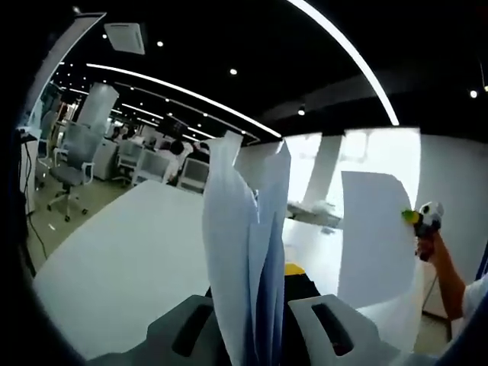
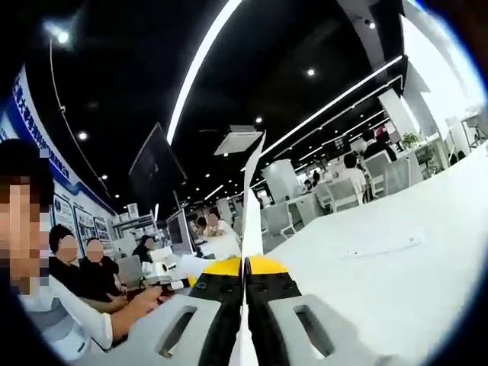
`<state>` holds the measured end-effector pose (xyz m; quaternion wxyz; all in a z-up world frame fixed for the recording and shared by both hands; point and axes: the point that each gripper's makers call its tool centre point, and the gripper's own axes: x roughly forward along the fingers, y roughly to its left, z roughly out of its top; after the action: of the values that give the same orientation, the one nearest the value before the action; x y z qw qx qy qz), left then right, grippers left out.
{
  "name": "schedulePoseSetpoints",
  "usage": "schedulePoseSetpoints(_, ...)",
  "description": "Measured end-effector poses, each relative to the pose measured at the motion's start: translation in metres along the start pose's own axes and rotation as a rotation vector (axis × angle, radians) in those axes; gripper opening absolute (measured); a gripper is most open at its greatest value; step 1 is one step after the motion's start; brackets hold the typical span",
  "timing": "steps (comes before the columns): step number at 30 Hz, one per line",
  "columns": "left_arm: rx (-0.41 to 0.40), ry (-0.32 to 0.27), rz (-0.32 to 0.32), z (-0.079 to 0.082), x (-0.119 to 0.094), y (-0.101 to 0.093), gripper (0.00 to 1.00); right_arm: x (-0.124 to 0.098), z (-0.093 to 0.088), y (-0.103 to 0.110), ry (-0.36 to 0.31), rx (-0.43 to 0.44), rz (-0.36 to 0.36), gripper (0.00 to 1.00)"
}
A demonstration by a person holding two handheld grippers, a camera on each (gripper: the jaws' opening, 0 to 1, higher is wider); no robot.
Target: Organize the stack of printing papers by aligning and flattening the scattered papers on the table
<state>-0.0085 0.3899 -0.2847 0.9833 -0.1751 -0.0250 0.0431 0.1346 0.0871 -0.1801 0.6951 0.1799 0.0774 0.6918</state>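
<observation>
- Papers are lifted, not yet squared: your left gripper [image 1: 263,320] clamps a fanned sheaf of white printing sheets [image 1: 248,252] rising between its jaws.
- Your right gripper [image 2: 245,293] pinches one edge-on white sheet [image 2: 252,206].
- Aligning and flattening on the white table [image 1: 122,259] remain.

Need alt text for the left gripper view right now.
The left tongs grip several upright sheets of paper above a white table. At right, another sheet stands beside the other tongs, with office chairs behind.
</observation>
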Motion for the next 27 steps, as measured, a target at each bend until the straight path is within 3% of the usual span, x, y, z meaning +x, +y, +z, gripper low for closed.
schedulePoseSetpoints(17, 0.008, 0.030, 0.015, -0.016, 0.006, 0.004, 0.06, 0.003, 0.003, 0.014, 0.033, 0.012, 0.042, 0.00)
schedulePoseSetpoints(27, 0.007, 0.053, 0.034, -0.030, 0.008, 0.015, 0.06, 0.003, 0.012, 0.037, 0.026, 0.031, 0.116, 0.00)
